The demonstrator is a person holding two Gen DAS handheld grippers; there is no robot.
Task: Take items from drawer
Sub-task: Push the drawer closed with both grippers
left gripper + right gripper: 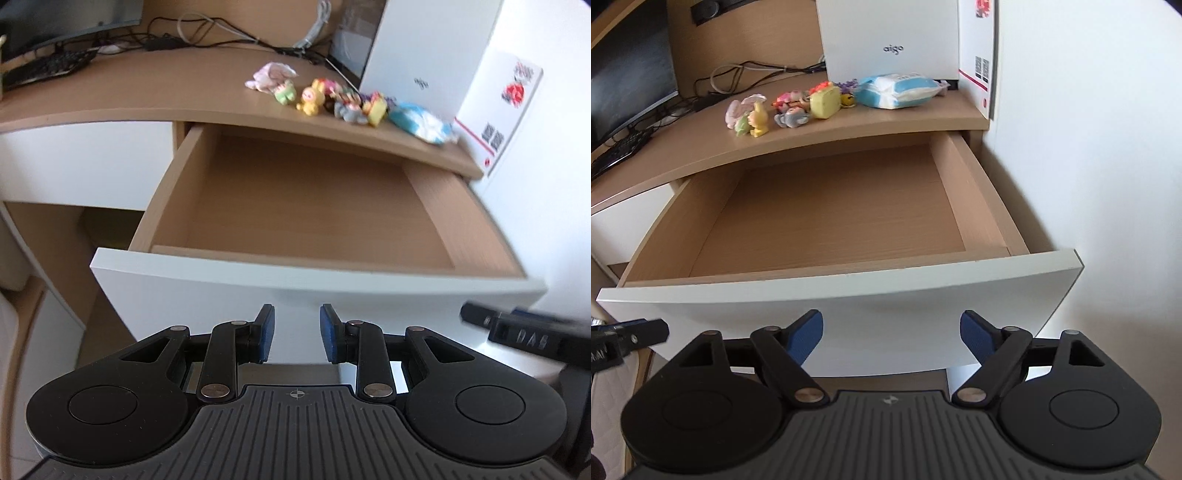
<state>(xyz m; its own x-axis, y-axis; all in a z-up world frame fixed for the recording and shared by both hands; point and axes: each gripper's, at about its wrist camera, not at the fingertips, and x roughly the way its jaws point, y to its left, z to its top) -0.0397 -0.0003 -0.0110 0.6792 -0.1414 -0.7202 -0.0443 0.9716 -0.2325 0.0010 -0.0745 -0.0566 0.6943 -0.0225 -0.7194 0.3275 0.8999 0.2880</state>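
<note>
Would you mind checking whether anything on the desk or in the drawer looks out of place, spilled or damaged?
Nothing looks damaged or spilled. The drawer stands pulled out with no items in it. The small toys and the blue-and-white tissue pack sit bunched together on the desk top, a little untidy but intact.

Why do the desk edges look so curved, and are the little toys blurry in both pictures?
Both views are fisheye, so the straight desk edge and drawer front bow. In the left wrist view the toys and tissue pack smear with blur; in the right wrist view they are sharper. Daylight is soft, without harsh glare.
</note>
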